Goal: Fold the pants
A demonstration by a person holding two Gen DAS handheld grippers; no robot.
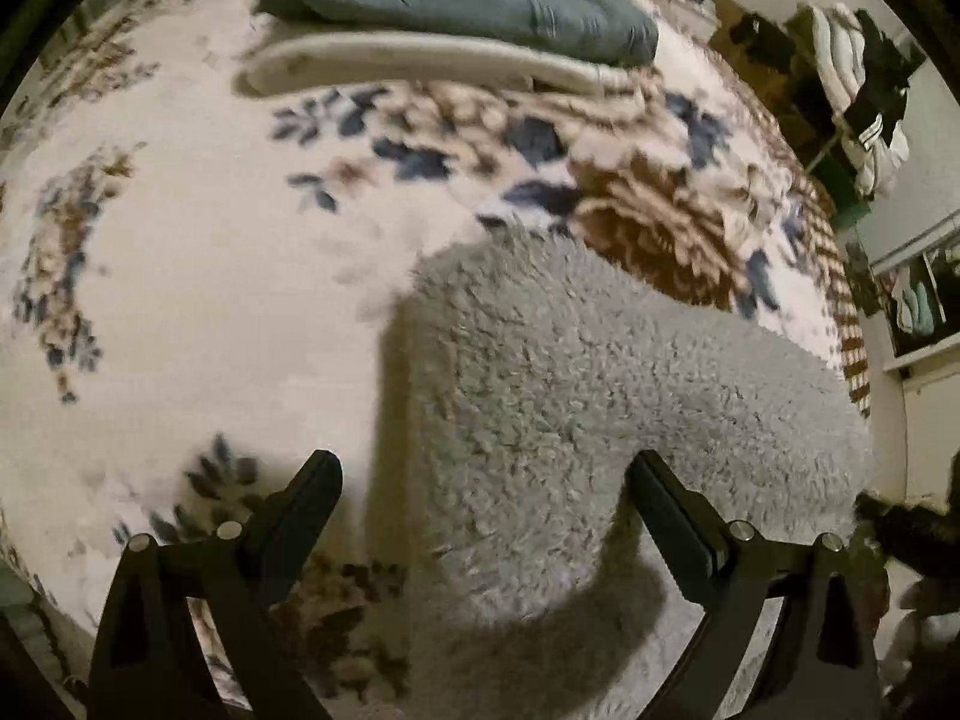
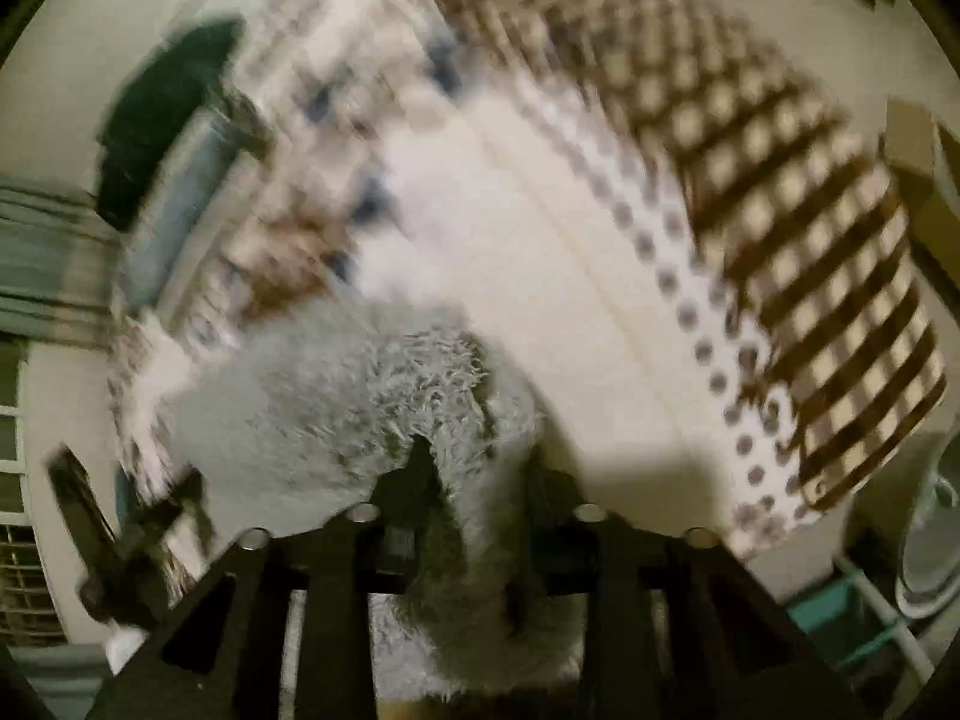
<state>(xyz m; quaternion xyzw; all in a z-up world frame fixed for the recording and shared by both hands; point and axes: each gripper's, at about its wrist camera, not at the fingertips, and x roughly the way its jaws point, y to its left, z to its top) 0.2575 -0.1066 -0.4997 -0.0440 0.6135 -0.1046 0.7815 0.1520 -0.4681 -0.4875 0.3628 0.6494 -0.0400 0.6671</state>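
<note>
Across the bed's floral blanket (image 1: 198, 276) lay the grey fleece pants (image 1: 600, 396), spread over the near right part of the cover, with one fuzzy edge running up toward my right gripper (image 2: 474, 480). My left gripper (image 1: 483, 480) hung above the fabric with its fingers (image 1: 312, 498) spread wide, one over bare blanket and the other over the fleece, holding nothing. On the right wrist view I saw the black fingers (image 2: 420, 468) closed tight on a bunched fold of the pants, the fluffy cloth squeezed between them and spilling out below. Both views were smeared with motion blur. At the far end of the bed sat a folded blue garment (image 1: 462, 6) stacked on a folded cream one (image 1: 420, 63). A brown checked border (image 2: 798, 252) ran along the blanket's edge on the right.
</note>
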